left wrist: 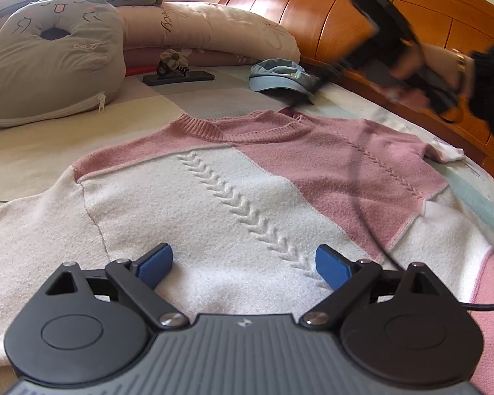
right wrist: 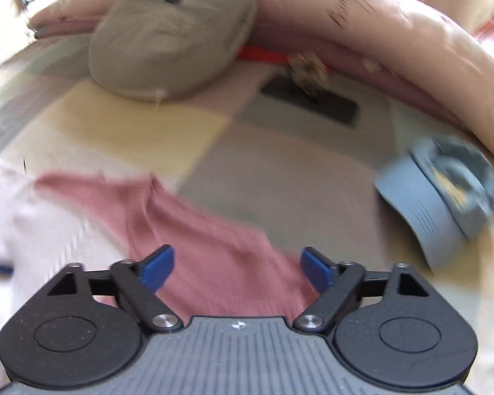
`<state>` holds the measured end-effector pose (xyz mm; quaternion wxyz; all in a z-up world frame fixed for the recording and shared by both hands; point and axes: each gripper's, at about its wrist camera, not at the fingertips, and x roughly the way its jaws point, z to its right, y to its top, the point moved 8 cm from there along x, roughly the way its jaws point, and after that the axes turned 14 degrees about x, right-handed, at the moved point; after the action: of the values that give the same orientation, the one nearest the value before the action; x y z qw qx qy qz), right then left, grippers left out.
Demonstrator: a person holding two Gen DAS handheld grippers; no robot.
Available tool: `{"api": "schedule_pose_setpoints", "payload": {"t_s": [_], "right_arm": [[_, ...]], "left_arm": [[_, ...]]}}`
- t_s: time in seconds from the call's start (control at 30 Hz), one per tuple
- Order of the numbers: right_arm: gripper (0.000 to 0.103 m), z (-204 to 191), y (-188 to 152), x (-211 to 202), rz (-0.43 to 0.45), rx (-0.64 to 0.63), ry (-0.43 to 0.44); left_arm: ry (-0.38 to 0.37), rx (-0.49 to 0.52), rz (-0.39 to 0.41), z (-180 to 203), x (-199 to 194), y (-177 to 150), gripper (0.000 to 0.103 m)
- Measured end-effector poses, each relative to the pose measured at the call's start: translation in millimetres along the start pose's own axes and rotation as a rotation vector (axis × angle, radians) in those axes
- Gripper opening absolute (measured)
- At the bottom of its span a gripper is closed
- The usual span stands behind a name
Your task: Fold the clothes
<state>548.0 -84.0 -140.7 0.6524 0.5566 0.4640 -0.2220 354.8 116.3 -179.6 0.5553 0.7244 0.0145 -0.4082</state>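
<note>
From your left wrist camera, your left gripper [left wrist: 243, 263] hovers with its blue pads spread wide and nothing between them, low over the white lower front of a pink-and-white sweater [left wrist: 214, 177]. The sweater lies flat, front up, on a patchwork bedspread [left wrist: 49, 151], neckline toward the wooden headboard [left wrist: 313, 6]. A blue cap [left wrist: 276, 75] sits just beyond the collar. Your right hand [left wrist: 425, 65] shows blurred above the pink shoulder.

From your right wrist camera, heavily blurred, your right gripper [right wrist: 237, 270] is released, jaws wide and empty, above the sweater's pink part [right wrist: 214, 256]. A grey cat pillow [right wrist: 171, 39] lies well beyond.

The sweater looks spread but unfolded; next, you likely need to pinch a sleeve or side edge and carry it inward.
</note>
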Motion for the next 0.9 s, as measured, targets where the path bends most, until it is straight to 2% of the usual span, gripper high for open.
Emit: {"api": "schedule_pose_setpoints", "payload": {"t_s": [0.1,0.17,0.23,0.3,0.37,0.43,0.5,0.57,0.7,0.73,0.77,0.8,0.83,0.9], "right_arm": [[0.092,28.3,-29.7,15.5,-0.062,0.030,-0.084],[0.095,46.2,-35.9,31.0,-0.071,0.160,-0.048],[0.101,59.8,-25.4,39.3,-0.009,0.256,-0.020],[0.102,69.8,-14.2,44.3,0.037,0.337,0.013],[0.098,69.8,-4.8,36.2,0.058,0.339,0.055],[0.094,70.0,2.6,18.9,0.124,0.266,0.053],[0.084,77.2,5.2,12.5,0.145,0.189,-0.021],[0.070,85.2,4.3,18.3,0.100,0.125,-0.058],[0.069,84.7,-5.7,28.7,0.086,0.038,-0.019],[0.065,83.3,-7.3,32.5,0.091,0.020,-0.010],[0.034,79.6,-7.6,32.4,0.107,0.025,0.030],[0.024,76.9,-7.2,32.2,0.120,0.014,0.030],[0.019,74.5,-6.6,32.2,0.133,0.000,0.022],[0.017,75.4,-2.6,33.0,0.156,0.018,0.005]], "left_arm": [[0.007,0.011,-0.004,1.4,1.0,-0.3,0.093],[0.011,0.022,-0.007,2.9,2.1,-0.8,0.095],[0.014,0.032,-0.007,4.1,2.5,-1.2,0.095],[0.012,0.032,-0.005,4.4,2.3,-1.5,0.095],[0.010,0.028,-0.004,4.2,1.8,-1.5,0.095],[0.009,0.026,-0.004,4.2,1.4,-1.4,0.095],[0.012,0.031,-0.006,4.9,1.8,-1.5,0.095],[0.015,0.035,-0.008,5.2,2.2,-1.6,0.095],[0.017,0.039,-0.008,5.4,3.2,-1.8,0.096],[0.018,0.041,-0.008,5.6,3.5,-1.8,0.096],[0.019,0.043,-0.008,5.8,3.8,-1.8,0.096],[0.019,0.045,-0.008,5.9,3.9,-1.7,0.097],[0.020,0.046,-0.008,6.1,4.0,-1.7,0.097],[0.020,0.047,-0.008,6.3,3.6,-1.8,0.097]]}}
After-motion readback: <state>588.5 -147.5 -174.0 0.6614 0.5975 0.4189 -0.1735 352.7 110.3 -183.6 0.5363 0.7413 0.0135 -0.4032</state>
